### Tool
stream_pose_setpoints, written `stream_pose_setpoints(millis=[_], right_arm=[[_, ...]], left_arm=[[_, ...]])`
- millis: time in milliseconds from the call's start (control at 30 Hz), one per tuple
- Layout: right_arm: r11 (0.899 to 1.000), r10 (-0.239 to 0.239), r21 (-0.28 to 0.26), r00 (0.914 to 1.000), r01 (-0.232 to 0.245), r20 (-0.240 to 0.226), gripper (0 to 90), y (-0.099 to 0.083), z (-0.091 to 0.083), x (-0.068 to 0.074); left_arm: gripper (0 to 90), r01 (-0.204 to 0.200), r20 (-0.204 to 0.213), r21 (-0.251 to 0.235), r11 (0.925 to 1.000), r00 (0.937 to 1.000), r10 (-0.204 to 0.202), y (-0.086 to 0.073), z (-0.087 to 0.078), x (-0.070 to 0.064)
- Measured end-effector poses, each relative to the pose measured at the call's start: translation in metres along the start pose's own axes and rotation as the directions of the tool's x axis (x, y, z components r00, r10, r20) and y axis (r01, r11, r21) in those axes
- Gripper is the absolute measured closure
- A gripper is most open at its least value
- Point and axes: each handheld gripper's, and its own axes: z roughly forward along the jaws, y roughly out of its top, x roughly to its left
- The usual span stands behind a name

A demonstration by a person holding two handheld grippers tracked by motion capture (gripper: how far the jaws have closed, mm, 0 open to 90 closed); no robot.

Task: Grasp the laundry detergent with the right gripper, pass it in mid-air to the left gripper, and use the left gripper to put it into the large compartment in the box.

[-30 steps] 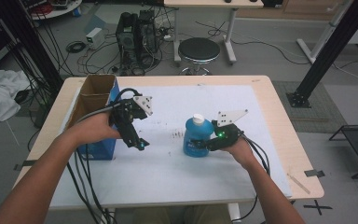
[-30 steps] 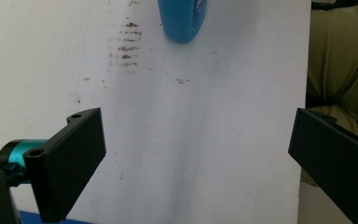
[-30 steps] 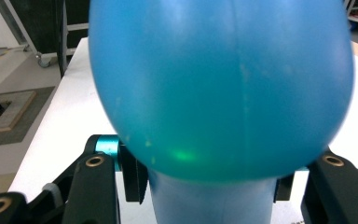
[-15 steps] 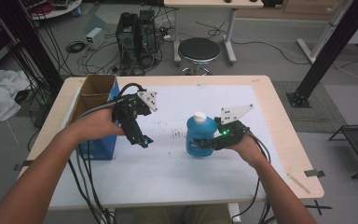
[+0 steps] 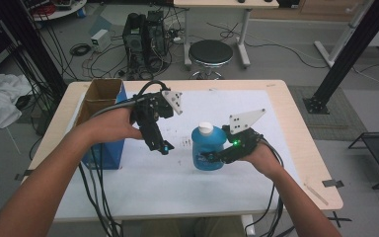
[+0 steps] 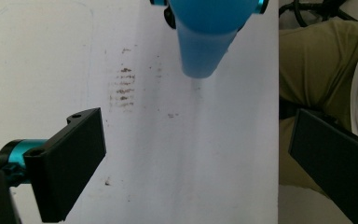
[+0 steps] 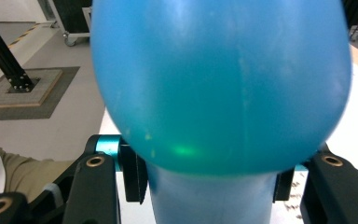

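Both forearms come in from the bottom of the high view, bare, angled inward over the table; the left hand (image 5: 116, 126) holds the left gripper (image 5: 164, 147) raised and tipped down, its 2 black jaws spread wide with nothing between them, as the left gripper view shows; the right hand (image 5: 259, 157) holds the right gripper (image 5: 211, 157) lower and nearly level, pointing toward the person's left, its 2 jaws pressed against the sides of what they clamp; the 2 grippers are near each other but apart.

Bottle (image 5: 208, 148) mid-table, box (image 5: 102, 123) at left edge, stool (image 5: 211, 53) behind.
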Motion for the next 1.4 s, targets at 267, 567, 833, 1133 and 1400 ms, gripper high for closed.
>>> stream_pose_setpoints(millis=[267, 567, 833, 1133, 1400], right_arm=[[1.0, 0.007, -0.007, 0.9996, -0.007, -0.029, 43.9, 0.008, 0.009, 0.005], [1.0, -0.017, -0.003, 0.9991, 0.017, -0.039, 44.0, 0.015, 0.018, 0.003], [1.0, -0.016, 0.008, 0.9986, 0.017, -0.051, 44.0, 0.023, 0.021, 0.003], [1.0, -0.01, 0.017, 0.9984, 0.011, -0.056, 43.9, 0.027, 0.021, 0.004], [1.0, -0.01, 0.018, 0.9987, 0.011, -0.05, 43.9, 0.029, 0.018, 0.003]], left_arm=[[3.8, -0.029, 0.022, 0.009, 0.9995, 0.9993, 0.029, 0.021, -0.001, -0.006], [3.9, -0.053, 0.03, 0.024, 0.9983, 0.9982, 0.052, 0.035, -0.003, -0.006], [3.8, -0.065, 0.046, 0.043, 0.997, 0.997, 0.063, 0.046, 0.003, -0.006], [3.8, -0.084, 0.059, 0.067, 0.9942, 0.9951, 0.08, 0.059, 0.011, -0.004], [3.9, -0.098, 0.07, 0.09, 0.9911, 0.9933, 0.092, 0.065, 0.019, -0.002]])
